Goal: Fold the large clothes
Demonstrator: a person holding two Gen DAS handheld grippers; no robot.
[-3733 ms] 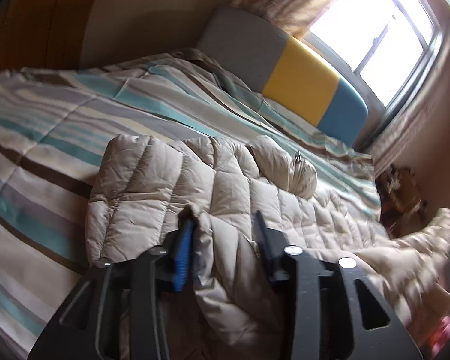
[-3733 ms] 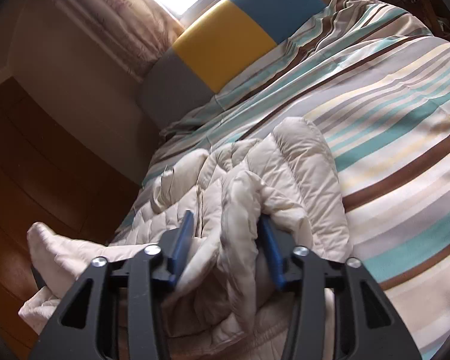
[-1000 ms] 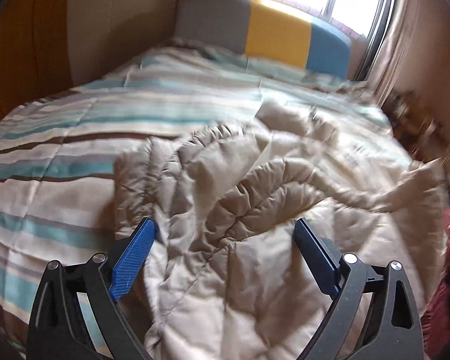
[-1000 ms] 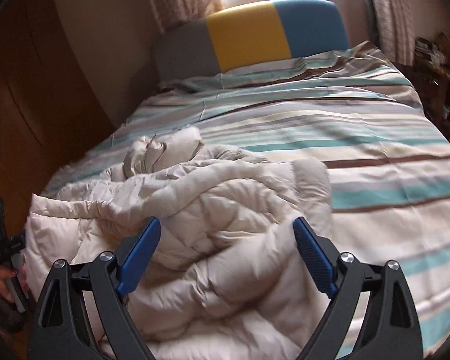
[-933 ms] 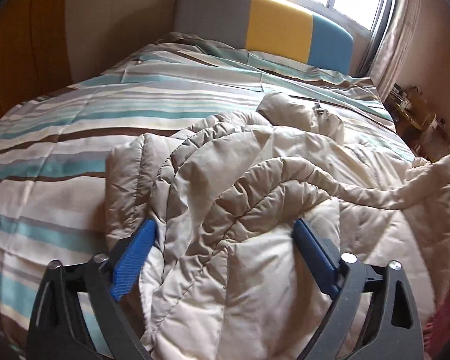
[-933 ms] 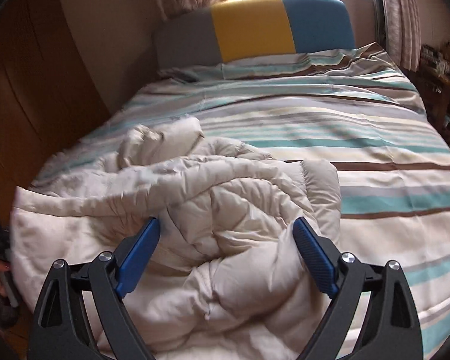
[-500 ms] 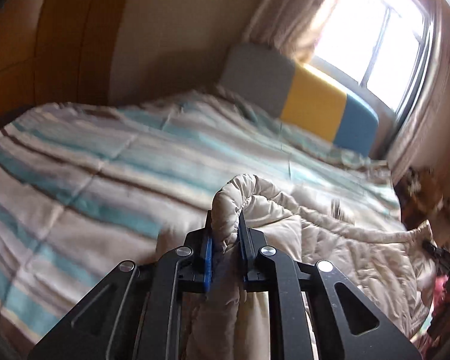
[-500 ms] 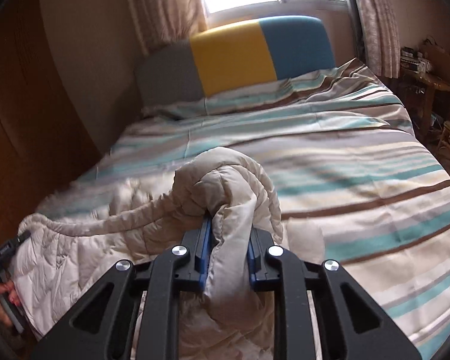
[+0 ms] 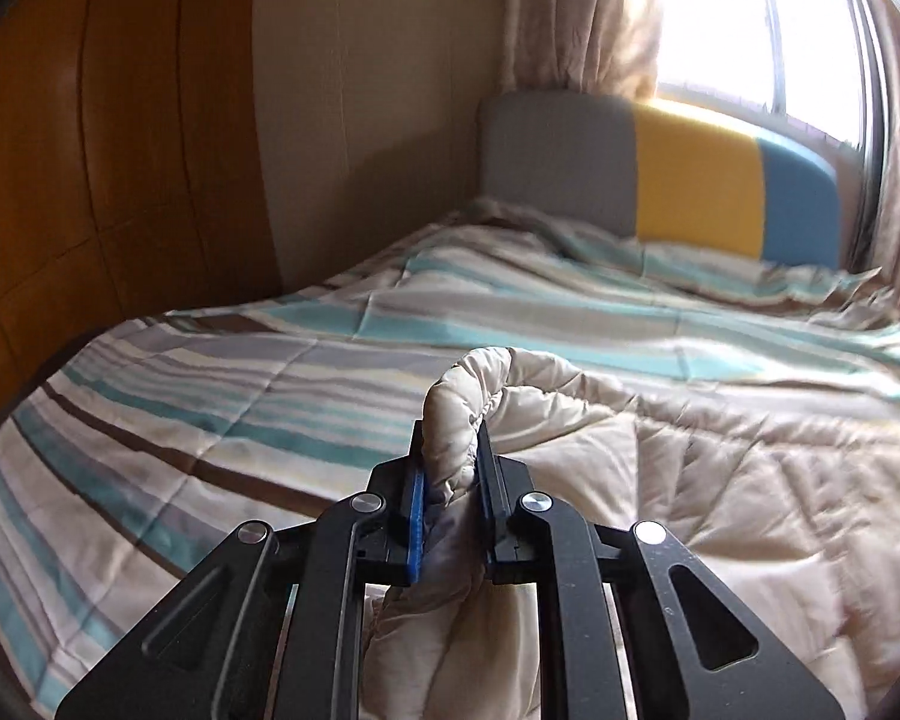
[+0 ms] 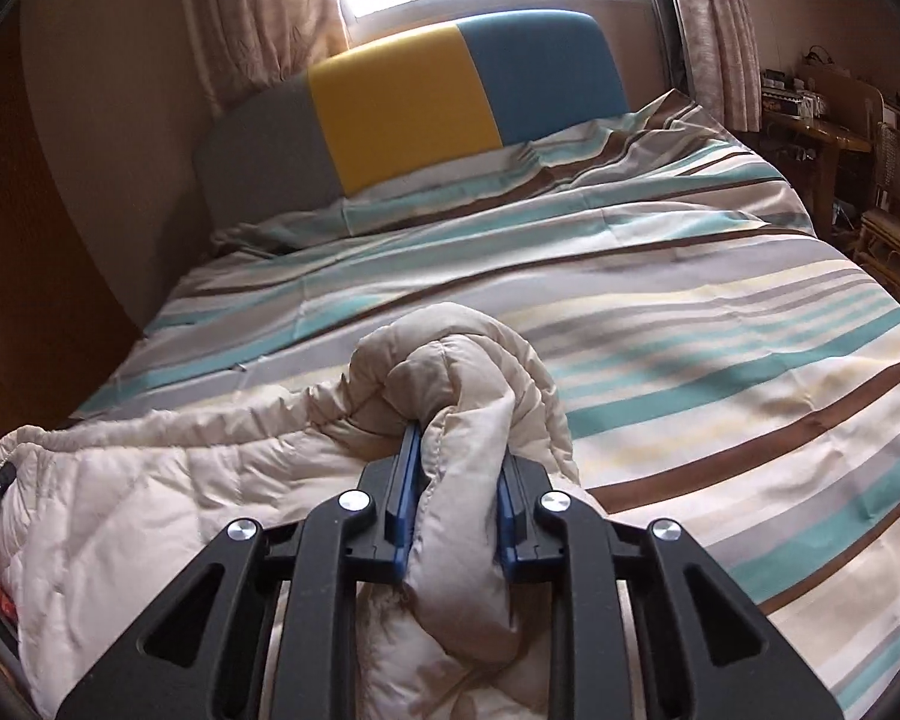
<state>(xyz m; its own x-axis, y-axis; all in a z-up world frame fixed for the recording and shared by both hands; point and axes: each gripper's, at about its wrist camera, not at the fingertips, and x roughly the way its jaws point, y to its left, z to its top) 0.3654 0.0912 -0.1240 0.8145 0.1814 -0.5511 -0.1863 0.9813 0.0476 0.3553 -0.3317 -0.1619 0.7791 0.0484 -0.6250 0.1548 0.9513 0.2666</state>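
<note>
A beige quilted puffer jacket (image 9: 720, 480) lies on the striped bed and is lifted at two places. My left gripper (image 9: 450, 450) is shut on a bunched fold of the jacket near its left edge. My right gripper (image 10: 457, 450) is shut on a thick rolled fold of the jacket (image 10: 150, 480) at its right side. The jacket stretches between the two grips, its edge taut, the rest draping toward me. Its lower part is hidden below both grippers.
The bed has a striped teal, brown and cream duvet (image 10: 690, 312) and a grey, yellow and blue headboard (image 10: 402, 102). A wooden wardrobe (image 9: 90, 150) stands left. Curtains and a bright window are behind. A wooden table and wicker chairs (image 10: 858, 138) stand right.
Both grippers were open over the crumpled jacket a second ago. They have since shut on folds of it and lifted them, pulling the jacket's edge taut between them.
</note>
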